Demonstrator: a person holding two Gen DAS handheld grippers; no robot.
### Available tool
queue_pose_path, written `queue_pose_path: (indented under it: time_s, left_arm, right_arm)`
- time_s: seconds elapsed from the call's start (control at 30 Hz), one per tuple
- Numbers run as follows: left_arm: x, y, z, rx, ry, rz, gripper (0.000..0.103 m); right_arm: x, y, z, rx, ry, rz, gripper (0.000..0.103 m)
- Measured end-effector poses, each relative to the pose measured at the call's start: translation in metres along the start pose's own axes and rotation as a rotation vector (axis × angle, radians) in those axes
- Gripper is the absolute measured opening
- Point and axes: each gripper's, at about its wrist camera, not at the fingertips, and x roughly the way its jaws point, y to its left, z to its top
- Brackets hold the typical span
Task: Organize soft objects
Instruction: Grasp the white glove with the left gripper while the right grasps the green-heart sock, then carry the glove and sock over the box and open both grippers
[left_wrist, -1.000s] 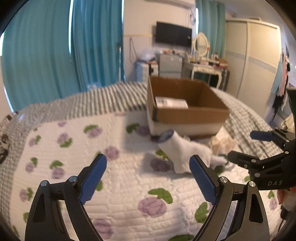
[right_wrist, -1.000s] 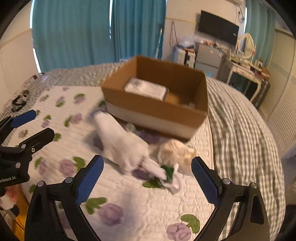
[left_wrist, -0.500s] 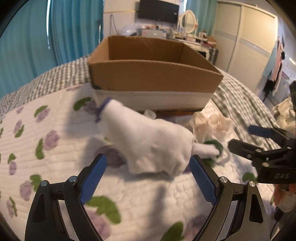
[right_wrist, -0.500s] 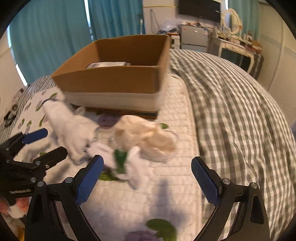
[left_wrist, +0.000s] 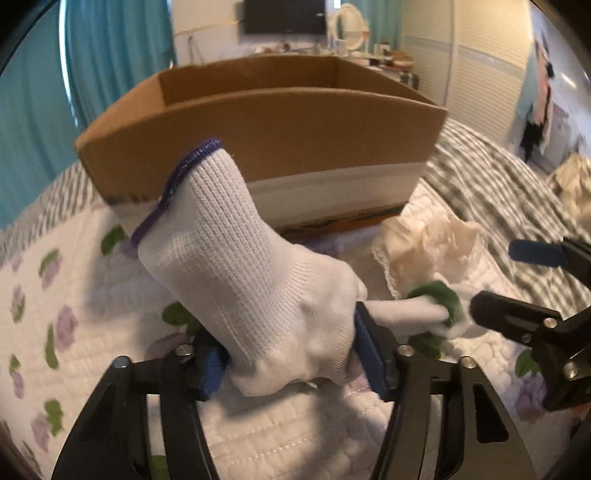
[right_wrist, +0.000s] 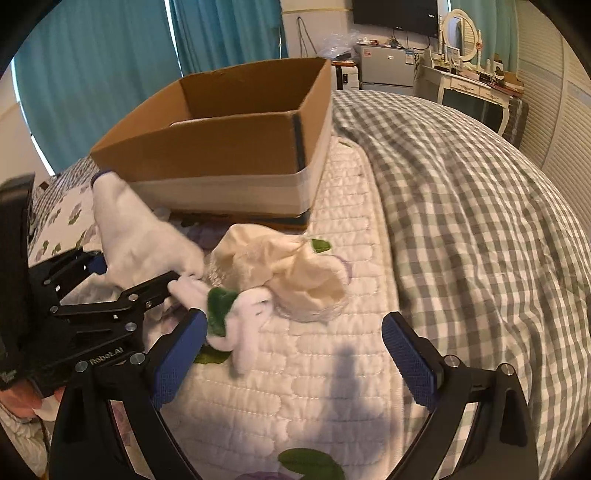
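Glove (left_wrist: 255, 280), white knit with a purple cuff edge, now sits between the left gripper (left_wrist: 291, 354)'s blue pads, which have closed in from their wide spread of half a second ago and press its palm end from both sides; the cuff stands up toward the box (left_wrist: 295, 133). In the left view the glove fills the middle far more than before, so the left gripper has come in low over the quilt (left_wrist: 295, 435) and right up to it. From the right wrist view the left gripper (right_wrist: 136, 269) reaches in from the left edge, tilted on its side, with the glove (right_wrist: 140, 236) in its grasp just in front of the box (right_wrist: 229, 147). The right gripper (right_wrist: 295, 354) hovers low over the quilt (right_wrist: 303, 391) with its fingers spread wide and nothing between them; its left pad (right_wrist: 181, 354) is just beside a green and white item (right_wrist: 232, 314) that is too blurred to name. Just beyond lies a crumpled cream cloth (right_wrist: 291, 269), touching that item. Farther back the box rests on the quilt, with the checked blanket (right_wrist: 461, 206) to its right.
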Motion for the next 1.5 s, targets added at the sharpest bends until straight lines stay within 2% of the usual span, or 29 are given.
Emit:
queue_pose_path:
  time_s: [0.13,0.27,0.33,0.43,0.5,0.57,0.83,0.93,1.07,1.3,1.5]
  left_arm:
    - [-0.01,0.011,-0.001,-0.042,-0.01,-0.028,0.047]
    - [-0.036,0.026,-0.007,-0.103,-0.036,-0.052,0.045]
    - [-0.052,0.032,-0.013,-0.123,-0.049,-0.068,0.045]
    - [-0.064,0.027,-0.016,-0.123,-0.053,-0.079,0.045]
    - [-0.074,0.027,-0.019,-0.126,-0.065,-0.083,0.045]
    - [-0.083,0.031,-0.022,-0.135,-0.065,-0.084,0.045]
    - [-0.119,0.024,-0.026,-0.129,-0.087,-0.052,0.045]
    - [-0.14,0.02,-0.023,-0.122,-0.107,-0.045,0.045]
    - [-0.171,0.013,-0.014,-0.1,-0.153,-0.034,0.045]
    - [-0.231,0.005,0.019,-0.055,-0.293,-0.027,0.045]
    - [-0.234,0.012,0.051,-0.021,-0.334,-0.014,0.045]
  right_arm:
    - [-0.001,0.016,-0.001,-0.017,-0.014,0.023,0.095]
    - [0.01,0.03,-0.004,-0.026,0.02,0.045,0.087]
    - [0.02,0.035,-0.003,-0.029,0.044,0.077,0.079]
    - [0.035,0.043,-0.004,-0.036,0.096,0.057,0.058]
    - [0.037,0.045,-0.006,-0.035,0.111,0.045,0.037]
    - [0.031,0.047,-0.008,-0.033,0.103,0.053,0.032]
    - [-0.024,0.059,-0.023,-0.055,0.052,0.082,0.03]
    - [-0.058,0.062,-0.019,-0.058,-0.005,0.088,0.03]
    - [-0.115,0.072,-0.005,-0.09,-0.106,0.07,0.03]
    - [-0.188,0.086,0.028,-0.139,-0.245,0.038,0.03]
    - [-0.219,0.08,0.062,-0.126,-0.329,0.039,0.03]
